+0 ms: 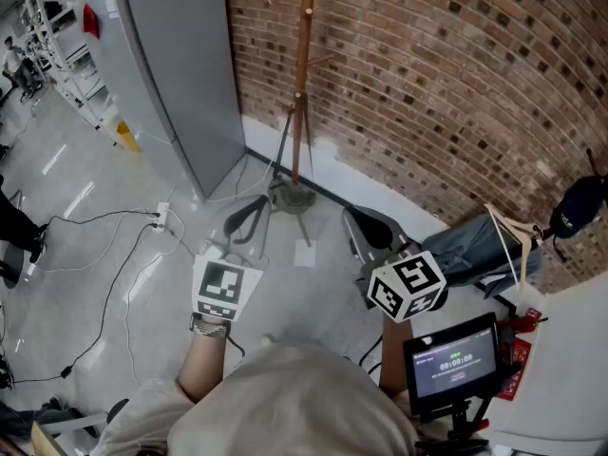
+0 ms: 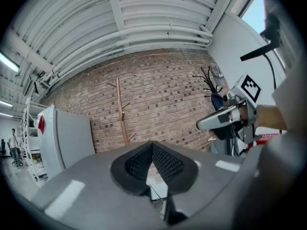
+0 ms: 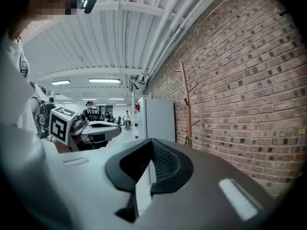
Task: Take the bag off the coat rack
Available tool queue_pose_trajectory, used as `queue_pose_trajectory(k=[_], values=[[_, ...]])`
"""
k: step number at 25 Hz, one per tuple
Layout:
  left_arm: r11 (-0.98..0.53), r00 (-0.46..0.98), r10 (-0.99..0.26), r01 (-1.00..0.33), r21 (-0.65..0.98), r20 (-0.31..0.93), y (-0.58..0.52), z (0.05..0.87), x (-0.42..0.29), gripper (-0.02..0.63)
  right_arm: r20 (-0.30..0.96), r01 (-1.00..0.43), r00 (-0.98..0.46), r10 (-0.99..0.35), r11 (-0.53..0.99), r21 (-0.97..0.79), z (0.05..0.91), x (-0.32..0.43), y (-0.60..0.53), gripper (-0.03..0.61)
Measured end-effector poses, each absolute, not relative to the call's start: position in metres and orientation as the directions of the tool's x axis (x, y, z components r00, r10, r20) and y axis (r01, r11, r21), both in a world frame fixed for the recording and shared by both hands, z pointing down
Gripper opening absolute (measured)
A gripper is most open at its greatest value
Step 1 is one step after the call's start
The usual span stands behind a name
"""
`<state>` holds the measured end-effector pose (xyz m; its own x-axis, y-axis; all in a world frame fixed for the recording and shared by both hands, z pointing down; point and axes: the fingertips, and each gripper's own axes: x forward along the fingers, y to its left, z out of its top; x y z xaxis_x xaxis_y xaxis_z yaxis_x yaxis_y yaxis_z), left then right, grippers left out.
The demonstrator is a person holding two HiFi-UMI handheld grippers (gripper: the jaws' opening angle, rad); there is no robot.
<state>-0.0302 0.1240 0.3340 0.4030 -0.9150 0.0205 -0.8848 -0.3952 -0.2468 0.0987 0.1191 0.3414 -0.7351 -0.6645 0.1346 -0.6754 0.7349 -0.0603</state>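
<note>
The wooden coat rack (image 1: 303,84) stands against the brick wall, and its pegs are bare in every view (image 2: 119,110) (image 3: 185,97). A blue denim bag-like thing with pale straps (image 1: 480,243) lies on the floor by the wall at the right. My left gripper (image 1: 256,207) is held out toward the rack's base, shut and with nothing in it (image 2: 152,145). My right gripper (image 1: 355,218) sits beside it, also shut and bare (image 3: 151,143). Each gripper shows in the other's view: the right gripper (image 2: 221,119) and the left gripper (image 3: 98,129).
A tall grey cabinet (image 1: 180,65) stands left of the rack. A power strip (image 1: 161,218) with cables lies on the floor at left. A small screen on a stand (image 1: 454,364) is at my lower right. A dark cap (image 1: 578,207) hangs at the far right.
</note>
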Motion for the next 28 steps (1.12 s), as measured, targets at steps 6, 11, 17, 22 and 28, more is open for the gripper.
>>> queue_pose_trajectory(k=[6,11,17,22,28], values=[[-0.364,0.377,-0.926,-0.894,-0.26,-0.001,0.122,0.327,-0.044,0.0,0.121,-0.662,-0.748,-0.653,0.747,-0.063,0.338,0.086,0.117,0.002],[-0.366,0.38,-0.925,-0.893,-0.262,0.0,0.123,0.329,-0.051,0.0,0.109,-0.669,-0.743,-0.661,0.737,-0.092,0.338,0.08,0.116,0.002],[-0.379,0.395,-0.919,-0.884,-0.274,-0.005,0.128,0.327,-0.075,0.0,0.114,-0.672,-0.74,-0.663,0.734,-0.095,0.341,0.051,0.12,0.002],[-0.403,0.412,-0.911,-0.877,-0.259,0.022,0.129,0.338,-0.094,0.0,0.117,-0.655,-0.756,-0.645,0.739,-0.158,0.348,0.02,0.126,0.002],[-0.424,0.43,-0.902,-0.871,-0.248,0.032,0.117,0.345,-0.103,0.0,0.111,-0.637,-0.771,-0.627,0.753,-0.163,0.35,0.003,0.117,0.002]])
